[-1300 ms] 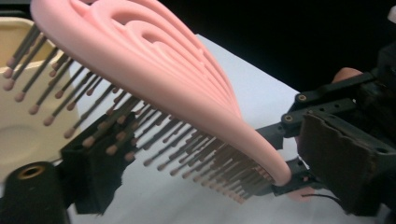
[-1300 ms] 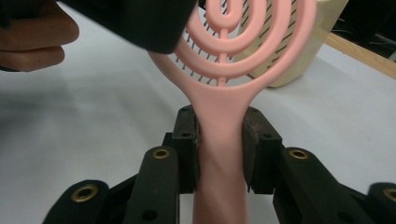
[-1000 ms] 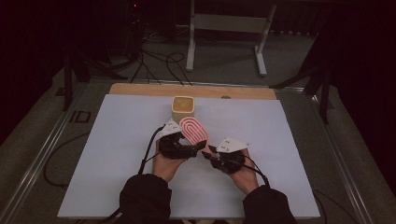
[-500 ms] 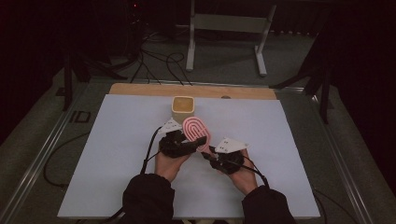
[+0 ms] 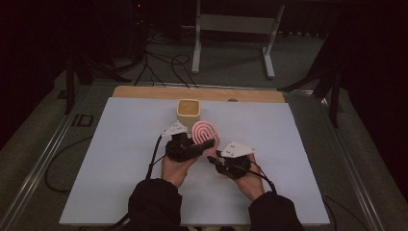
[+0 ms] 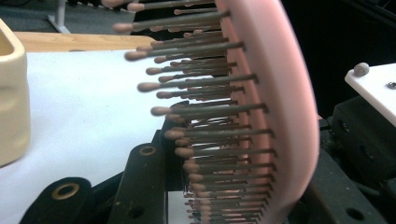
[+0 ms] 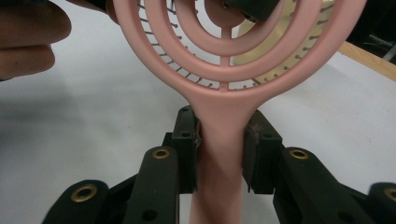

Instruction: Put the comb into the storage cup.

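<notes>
A pink hairbrush (image 5: 206,134) with concentric rings in its head is held upright above the white table between both hands. My right gripper (image 7: 220,135) is shut on the brush's handle (image 7: 219,154), one pad on each side. My left gripper (image 6: 247,154) reaches in from the left; its jaws have just been closing and now clamp the brush head (image 6: 289,116), one on the bristle side and one behind the pink back. In the high view the left gripper (image 5: 204,144) sits just left of the right gripper (image 5: 214,156).
A cream square cup (image 5: 188,109) stands just beyond the brush and shows at the edge of the left gripper view (image 6: 11,107). A white mat (image 5: 120,159) covers the table, with a wooden strip (image 5: 144,91) along its far edge. A metal stand (image 5: 235,24) and cables lie on the floor behind.
The left gripper's jaws have closed onto the brush head. Both hands and the brush have kept their place.
</notes>
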`<state>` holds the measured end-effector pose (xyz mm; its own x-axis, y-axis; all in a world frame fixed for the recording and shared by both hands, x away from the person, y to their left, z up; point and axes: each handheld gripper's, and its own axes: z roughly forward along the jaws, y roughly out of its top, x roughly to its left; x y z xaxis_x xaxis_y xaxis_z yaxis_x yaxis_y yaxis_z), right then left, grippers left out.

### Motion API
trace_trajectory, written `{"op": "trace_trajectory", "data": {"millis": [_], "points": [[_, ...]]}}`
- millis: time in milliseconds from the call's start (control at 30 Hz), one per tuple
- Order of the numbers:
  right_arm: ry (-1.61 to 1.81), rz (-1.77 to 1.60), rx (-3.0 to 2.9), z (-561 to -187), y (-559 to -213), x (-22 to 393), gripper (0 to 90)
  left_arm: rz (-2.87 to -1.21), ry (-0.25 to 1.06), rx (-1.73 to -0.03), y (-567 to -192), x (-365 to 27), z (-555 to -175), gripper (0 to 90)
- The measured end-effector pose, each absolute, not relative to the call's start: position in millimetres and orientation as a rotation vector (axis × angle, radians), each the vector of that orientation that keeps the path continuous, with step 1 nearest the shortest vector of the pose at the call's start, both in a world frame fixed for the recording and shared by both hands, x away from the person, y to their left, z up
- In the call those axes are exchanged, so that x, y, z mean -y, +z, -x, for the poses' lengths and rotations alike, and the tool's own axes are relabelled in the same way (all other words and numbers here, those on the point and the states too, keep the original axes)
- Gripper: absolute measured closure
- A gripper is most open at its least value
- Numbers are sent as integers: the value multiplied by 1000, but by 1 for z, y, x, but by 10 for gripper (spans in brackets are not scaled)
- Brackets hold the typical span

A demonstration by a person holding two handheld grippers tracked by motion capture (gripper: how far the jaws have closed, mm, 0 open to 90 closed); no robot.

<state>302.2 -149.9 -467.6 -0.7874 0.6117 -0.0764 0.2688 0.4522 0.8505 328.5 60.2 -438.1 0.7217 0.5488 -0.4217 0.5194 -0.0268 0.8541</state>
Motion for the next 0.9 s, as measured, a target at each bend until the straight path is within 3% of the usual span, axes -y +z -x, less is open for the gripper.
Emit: {"op": "trace_trajectory", "data": {"millis": [100, 233, 500, 600, 900], "points": [[1275, -749, -2329, -302, -467, 150, 664, -1677, 39, -861, -435, -59, -328, 640], [1285, -751, -2324, -303, -467, 152, 552, -1682, 50, -864, -434, -59, -328, 641], [1324, -876, -2288, -308, -467, 155, 121, -1675, 71, -877, -432, -64, -329, 641], [1337, -908, -2276, -310, -467, 157, 82, -1671, 77, -884, -431, -65, -330, 641], [1346, -922, -2275, -310, -466, 160, 82, -1668, 92, -892, -429, -70, -331, 641]]}}
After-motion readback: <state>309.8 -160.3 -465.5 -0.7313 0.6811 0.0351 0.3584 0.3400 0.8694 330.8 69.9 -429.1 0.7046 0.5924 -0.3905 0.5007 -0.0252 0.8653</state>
